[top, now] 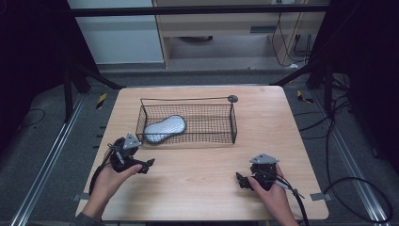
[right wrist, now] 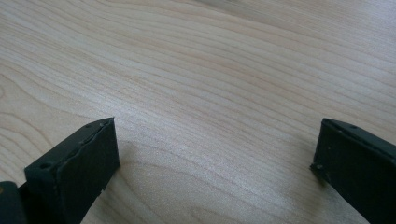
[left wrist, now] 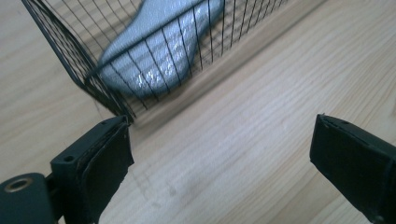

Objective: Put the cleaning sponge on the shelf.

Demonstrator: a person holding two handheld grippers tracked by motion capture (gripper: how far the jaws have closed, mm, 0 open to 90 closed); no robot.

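A black wire basket stands on the wooden bench, a little toward twelve o'clock of its middle, and a silver-grey, peanut-shaped pad lies flat inside it at the nine o'clock end. The left claw is held at about eight o'clock on the bench, just beside the basket's near corner but apart from it; its jaws are spread wide with only bare wood between them. In the left gripper view the pad shows through the mesh at about eleven o'clock. The right claw rests low at about four o'clock, jaws wide, holding nothing, well apart from the basket.
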